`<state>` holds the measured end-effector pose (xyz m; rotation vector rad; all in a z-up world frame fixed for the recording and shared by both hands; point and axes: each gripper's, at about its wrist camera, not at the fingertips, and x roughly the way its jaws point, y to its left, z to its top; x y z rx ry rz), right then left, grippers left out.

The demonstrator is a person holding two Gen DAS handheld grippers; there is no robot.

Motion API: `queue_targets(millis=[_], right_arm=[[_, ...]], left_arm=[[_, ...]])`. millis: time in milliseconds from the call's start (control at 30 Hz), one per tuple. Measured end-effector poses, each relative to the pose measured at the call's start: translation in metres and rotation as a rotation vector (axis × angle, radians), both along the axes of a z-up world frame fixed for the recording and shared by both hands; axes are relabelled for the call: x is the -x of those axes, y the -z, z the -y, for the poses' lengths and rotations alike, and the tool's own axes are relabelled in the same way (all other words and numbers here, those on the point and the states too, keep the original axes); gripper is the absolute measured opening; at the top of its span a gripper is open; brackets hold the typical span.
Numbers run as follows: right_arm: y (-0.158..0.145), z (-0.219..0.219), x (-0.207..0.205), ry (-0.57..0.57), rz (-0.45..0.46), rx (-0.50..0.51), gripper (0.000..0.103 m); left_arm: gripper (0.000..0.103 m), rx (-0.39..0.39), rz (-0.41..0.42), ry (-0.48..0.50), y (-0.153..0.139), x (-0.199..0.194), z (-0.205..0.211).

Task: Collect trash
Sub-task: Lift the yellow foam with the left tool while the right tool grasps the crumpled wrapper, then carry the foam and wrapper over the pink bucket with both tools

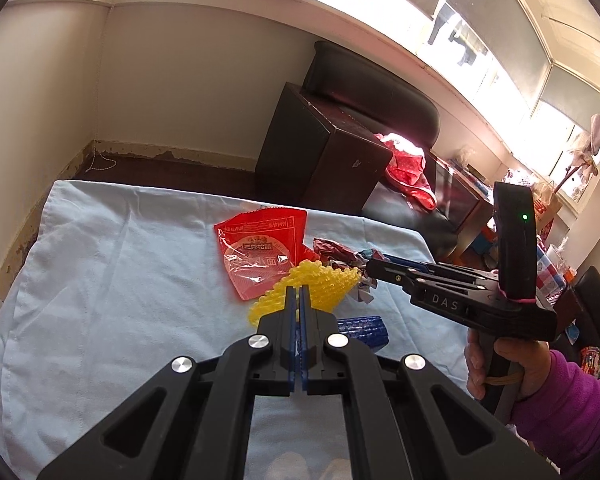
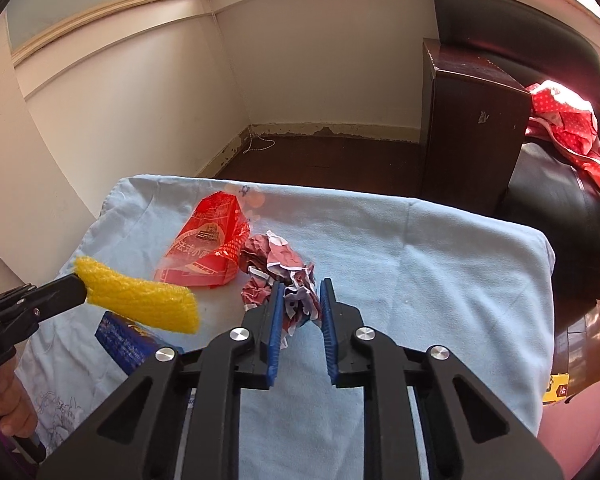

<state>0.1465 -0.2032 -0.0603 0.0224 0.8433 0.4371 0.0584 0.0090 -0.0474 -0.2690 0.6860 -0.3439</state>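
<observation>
Left gripper (image 1: 299, 300) pinching yellow foam netting (image 2: 140, 300) at mid-left of right view, right gripper (image 2: 300, 304) spread around crumpled red-and-white paper (image 2: 278, 276) at frame centre, beside red snack wrapper (image 2: 208, 240) on light-blue cloth (image 2: 420, 248).

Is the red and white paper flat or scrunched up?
Scrunched up. The paper is a wrinkly wad on the blue cloth, between the right gripper's open fingers.
</observation>
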Motion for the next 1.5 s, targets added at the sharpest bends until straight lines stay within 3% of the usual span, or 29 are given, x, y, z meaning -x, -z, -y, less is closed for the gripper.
queue_targets(millis=[600, 1500], right_arm=[[-0.039, 0.051, 0.11, 0.142, 0.08, -0.051, 0.018], [-0.071, 0.132, 0.199, 0.366, 0.219, -0.008, 0.018]], left_arm=[[0.001, 0.007, 0.086, 0.083, -0.037, 0.05, 0.034], [0.001, -0.024, 0.192, 0.278, -0.077, 0.09, 0.138]])
